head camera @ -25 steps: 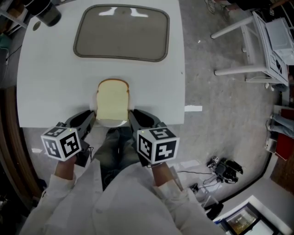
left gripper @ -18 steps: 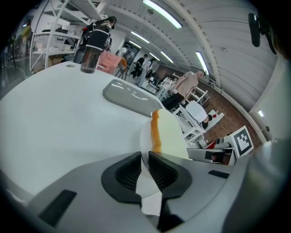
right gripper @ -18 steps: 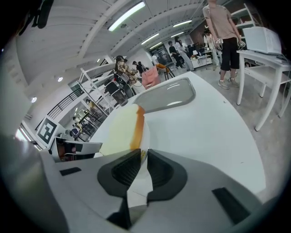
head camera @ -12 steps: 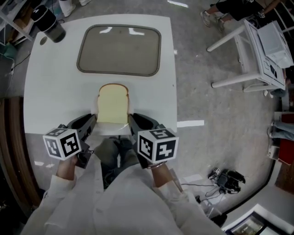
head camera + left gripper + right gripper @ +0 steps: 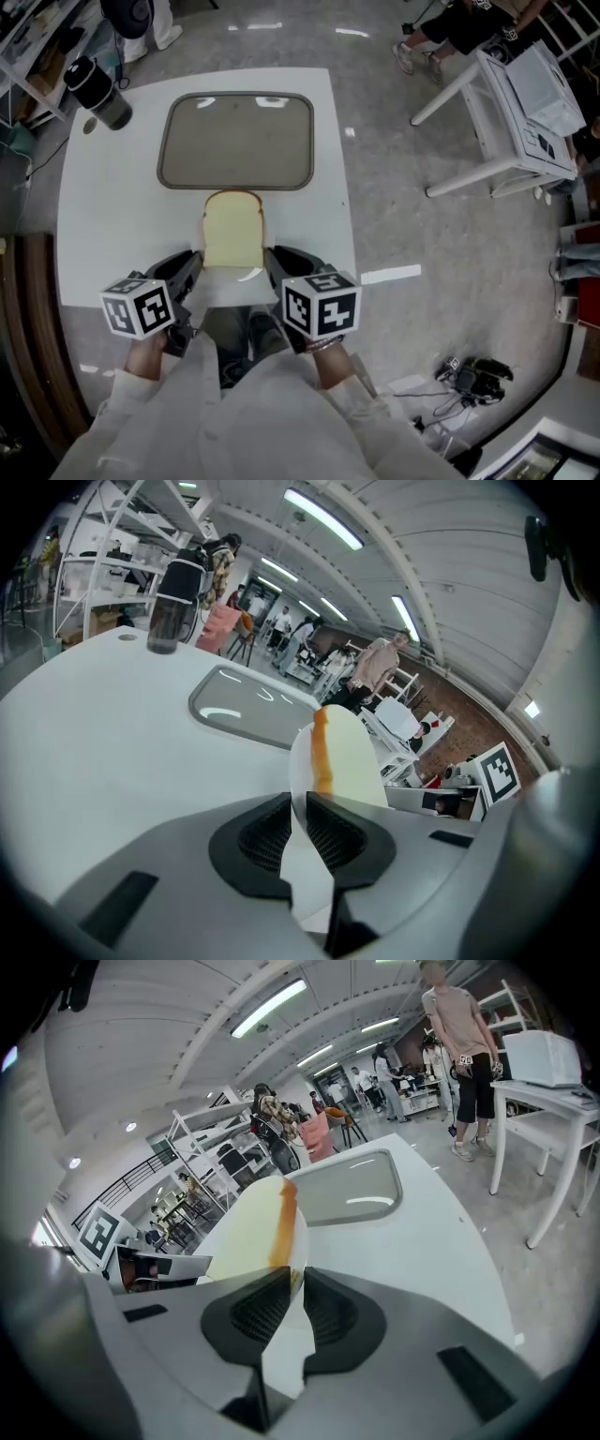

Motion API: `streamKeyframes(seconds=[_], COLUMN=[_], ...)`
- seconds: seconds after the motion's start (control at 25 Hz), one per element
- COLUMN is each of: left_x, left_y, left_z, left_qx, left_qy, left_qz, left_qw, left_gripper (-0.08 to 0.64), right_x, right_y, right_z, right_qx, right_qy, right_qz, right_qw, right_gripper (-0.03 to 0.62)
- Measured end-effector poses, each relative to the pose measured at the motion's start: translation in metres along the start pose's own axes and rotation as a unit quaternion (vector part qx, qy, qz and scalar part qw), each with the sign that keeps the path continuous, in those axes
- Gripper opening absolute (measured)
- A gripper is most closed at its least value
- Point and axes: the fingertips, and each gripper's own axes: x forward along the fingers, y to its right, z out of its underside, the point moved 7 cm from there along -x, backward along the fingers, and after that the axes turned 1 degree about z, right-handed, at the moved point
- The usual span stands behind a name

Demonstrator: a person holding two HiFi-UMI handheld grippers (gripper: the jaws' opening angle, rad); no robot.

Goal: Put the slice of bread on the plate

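A slice of bread (image 5: 232,240) with a brown crust lies on a white plate (image 5: 228,284) held over the near edge of the white table (image 5: 112,225). My left gripper (image 5: 192,269) is shut on the plate's left rim and my right gripper (image 5: 273,264) is shut on its right rim. In the left gripper view the bread (image 5: 345,754) sits just beyond the jaws, which pinch the thin plate (image 5: 302,855) edge. The right gripper view shows the bread (image 5: 251,1230) and the plate (image 5: 284,1335) pinched the same way.
A grey tray (image 5: 236,141) lies on the table beyond the bread. A dark tumbler (image 5: 99,92) stands at the far left corner. A white folding table (image 5: 511,108) and a standing person (image 5: 469,26) are to the right. Cables (image 5: 473,373) lie on the floor.
The table and tray look smaller and farther than a second ago. The plate with the bread stays between both grippers, now reaching past the table's near edge.
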Motion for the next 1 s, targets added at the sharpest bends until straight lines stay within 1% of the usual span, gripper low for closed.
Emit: streamKeyframes(seconds=[0.2,0.56,0.8,1.0], left_x=[0.012,0.038,0.056,0.07], left_y=[-0.006,-0.021,-0.031,-0.043], left_z=[-0.027,-0.095,-0.138,-0.175], left_qx=[0.001,0.018,0.028,0.029], left_qy=[-0.003,-0.013,-0.009,0.0], left_qz=[0.013,0.027,0.035,0.04], left_qw=[0.9999,0.9994,0.999,0.9988], left_gripper=[0.057,0.057,0.055,0.054], right_x=[0.011,0.038,0.058,0.081], right_y=[0.005,0.011,0.016,0.018], right_z=[-0.025,-0.085,-0.118,-0.138], right_qx=[0.003,0.014,0.024,0.028], right_qy=[0.006,0.014,0.018,0.013], right_qz=[0.002,0.021,0.03,0.028], right_qw=[1.0,1.0,0.999,0.999], right_gripper=[0.055,0.055,0.055,0.055])
